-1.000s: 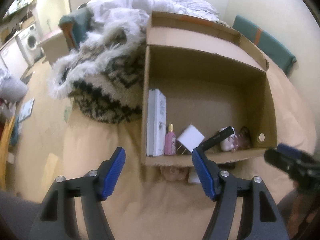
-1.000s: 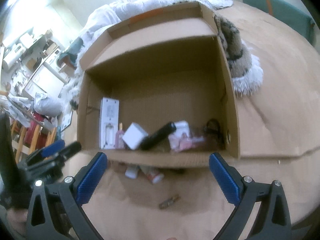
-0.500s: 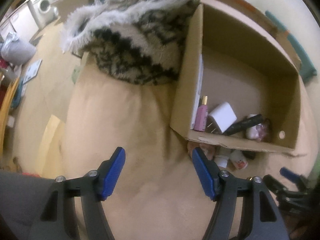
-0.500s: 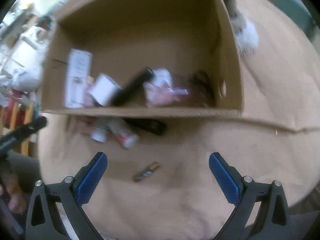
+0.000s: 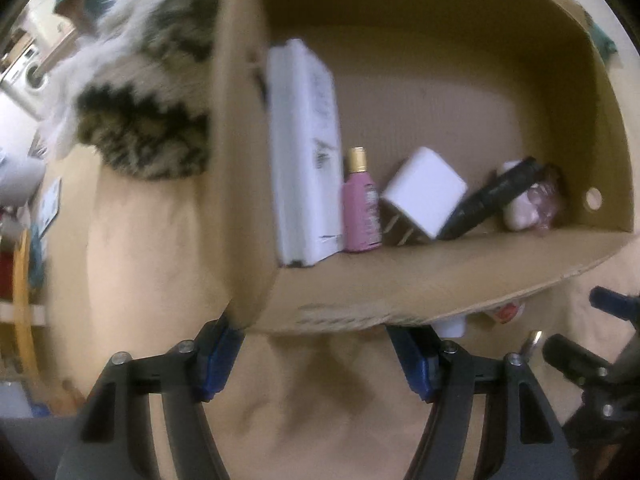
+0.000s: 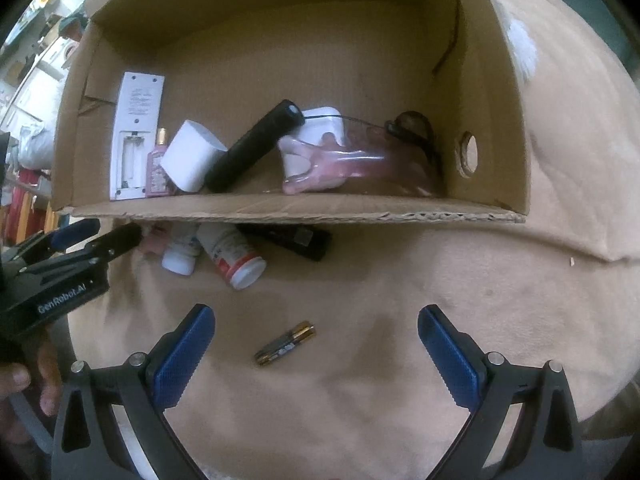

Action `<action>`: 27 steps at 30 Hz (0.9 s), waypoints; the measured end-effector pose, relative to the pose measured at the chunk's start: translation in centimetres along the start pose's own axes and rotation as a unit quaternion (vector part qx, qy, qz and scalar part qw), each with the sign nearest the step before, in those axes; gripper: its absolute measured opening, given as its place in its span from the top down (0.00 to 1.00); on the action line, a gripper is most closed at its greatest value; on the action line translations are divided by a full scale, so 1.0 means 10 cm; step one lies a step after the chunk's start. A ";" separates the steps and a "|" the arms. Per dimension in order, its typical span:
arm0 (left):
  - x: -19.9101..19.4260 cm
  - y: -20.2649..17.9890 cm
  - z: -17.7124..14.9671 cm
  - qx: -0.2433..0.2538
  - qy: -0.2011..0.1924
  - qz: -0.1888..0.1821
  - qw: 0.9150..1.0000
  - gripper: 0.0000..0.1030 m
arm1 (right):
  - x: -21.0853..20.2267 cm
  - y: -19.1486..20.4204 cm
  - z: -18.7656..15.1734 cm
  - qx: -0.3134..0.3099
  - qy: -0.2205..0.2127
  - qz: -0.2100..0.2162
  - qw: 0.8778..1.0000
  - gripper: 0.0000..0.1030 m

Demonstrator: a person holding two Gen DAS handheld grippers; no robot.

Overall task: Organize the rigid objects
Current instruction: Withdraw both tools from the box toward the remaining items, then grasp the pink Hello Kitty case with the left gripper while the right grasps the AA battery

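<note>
A cardboard box [image 6: 288,210] stands open on the beige bed cover. Inside it lie a white remote [image 6: 136,136], a pink bottle [image 6: 157,166], a white charger cube [image 6: 190,156], a black tube [image 6: 256,144] and a pink clear item [image 6: 344,162]. In front of the box lie two white bottles, one with a red band [image 6: 232,254], one plain [image 6: 180,252], a black device [image 6: 298,238] and a battery [image 6: 285,343]. My right gripper [image 6: 316,350] is open around the battery. My left gripper [image 5: 316,354] is open, its fingers under the box's near left corner; it shows in the right wrist view [image 6: 100,234].
A furry black-and-white blanket [image 5: 148,120] lies left of the box. A washing machine [image 5: 28,68] and room clutter lie far left. The box's front wall [image 5: 400,284] overhangs the loose items.
My left gripper has moved forward and right, up to the box's near left corner. My right gripper has lowered toward the battery, which now sits between its fingers.
</note>
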State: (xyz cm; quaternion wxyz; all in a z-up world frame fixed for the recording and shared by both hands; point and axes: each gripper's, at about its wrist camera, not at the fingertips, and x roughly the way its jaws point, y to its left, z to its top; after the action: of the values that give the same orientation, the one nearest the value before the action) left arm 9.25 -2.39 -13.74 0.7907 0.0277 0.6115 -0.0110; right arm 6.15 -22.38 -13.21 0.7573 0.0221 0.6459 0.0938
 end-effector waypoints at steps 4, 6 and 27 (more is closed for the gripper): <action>0.09 -0.21 0.01 0.037 0.007 -0.002 0.999 0.36 | 0.01 -0.05 -0.01 0.006 0.006 0.002 1.000 0.00; 0.14 -0.32 0.03 0.055 0.010 0.000 0.998 0.36 | 0.03 -0.11 0.02 0.006 0.013 0.000 1.000 0.00; 0.18 -0.40 0.14 0.006 0.020 -0.028 0.999 0.50 | 0.39 0.37 -0.17 -0.149 0.072 -0.030 0.986 0.00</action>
State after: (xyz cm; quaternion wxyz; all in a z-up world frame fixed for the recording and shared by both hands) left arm 10.81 -6.48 -15.27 0.7778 0.0159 0.6272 -0.0361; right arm 4.62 -18.18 -16.76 0.7060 -0.1172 0.6781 0.1674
